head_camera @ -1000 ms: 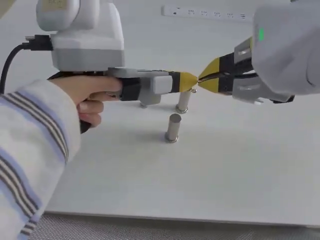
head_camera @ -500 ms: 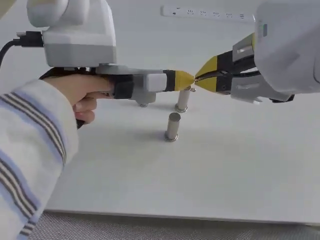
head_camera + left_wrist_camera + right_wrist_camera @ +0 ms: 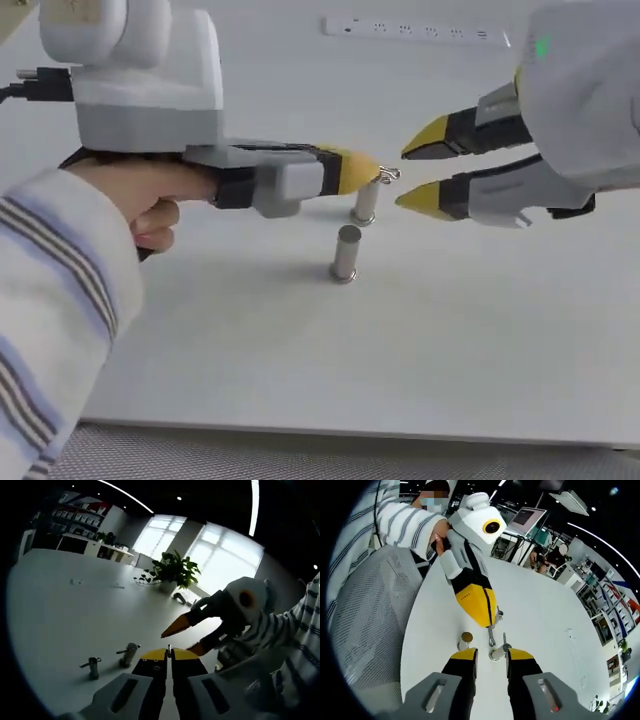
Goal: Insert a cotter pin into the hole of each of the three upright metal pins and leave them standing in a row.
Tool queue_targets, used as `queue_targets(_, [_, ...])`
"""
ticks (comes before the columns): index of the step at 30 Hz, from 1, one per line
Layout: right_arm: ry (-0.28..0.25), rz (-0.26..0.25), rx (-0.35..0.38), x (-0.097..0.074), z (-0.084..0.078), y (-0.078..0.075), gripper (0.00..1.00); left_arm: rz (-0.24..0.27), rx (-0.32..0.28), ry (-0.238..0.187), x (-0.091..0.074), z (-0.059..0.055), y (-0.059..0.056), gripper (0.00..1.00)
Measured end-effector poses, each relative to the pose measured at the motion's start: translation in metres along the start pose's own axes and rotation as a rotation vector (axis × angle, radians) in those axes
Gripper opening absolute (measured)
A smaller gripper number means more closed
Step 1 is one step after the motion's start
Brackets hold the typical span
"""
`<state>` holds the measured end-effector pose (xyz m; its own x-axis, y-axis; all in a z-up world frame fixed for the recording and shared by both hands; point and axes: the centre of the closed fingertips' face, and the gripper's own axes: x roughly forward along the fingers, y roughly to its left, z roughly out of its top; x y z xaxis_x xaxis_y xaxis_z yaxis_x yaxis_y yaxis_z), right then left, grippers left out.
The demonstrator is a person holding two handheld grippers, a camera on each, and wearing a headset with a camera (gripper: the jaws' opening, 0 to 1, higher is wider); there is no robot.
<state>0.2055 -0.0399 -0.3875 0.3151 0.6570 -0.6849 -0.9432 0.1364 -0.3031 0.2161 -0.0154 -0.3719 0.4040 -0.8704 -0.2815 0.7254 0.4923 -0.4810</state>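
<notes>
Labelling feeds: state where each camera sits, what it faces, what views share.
Head view: on the headset, looking down at the white workbench; striped sleeve, hand, yellow-tipped left gripper and right gripper show.
Left gripper view: on the left gripper, past its shut jaws toward the open right gripper.
Right gripper view: on the right gripper, facing the left gripper and person.
Shared: the thin metal cotter pin the left gripper holds.

**The other stuff around my bench**

White table (image 3: 450, 340) under everything, with a white power strip (image 3: 415, 27) lying along its far edge. Grey mesh (image 3: 300, 455) runs along the near edge. In the left gripper view a potted plant (image 3: 172, 572) stands in front of bright windows (image 3: 220, 560), with shelves (image 3: 75, 517) off in the far corner.
</notes>
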Motion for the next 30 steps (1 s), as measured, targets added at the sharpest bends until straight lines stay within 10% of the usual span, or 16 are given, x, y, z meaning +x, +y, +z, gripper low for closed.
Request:
queue_targets(12, [-0.100,0.108,0.153,-0.003,0.008,0.017,0.09,-0.109,0.323,0.021,-0.003,-0.006,-0.042,0.00])
queue_targets(30, [-0.091,0.180,0.161,-0.009,0.007,0.039,0.00,-0.145,0.475,0.151,0.000,-0.027,-0.047,0.00])
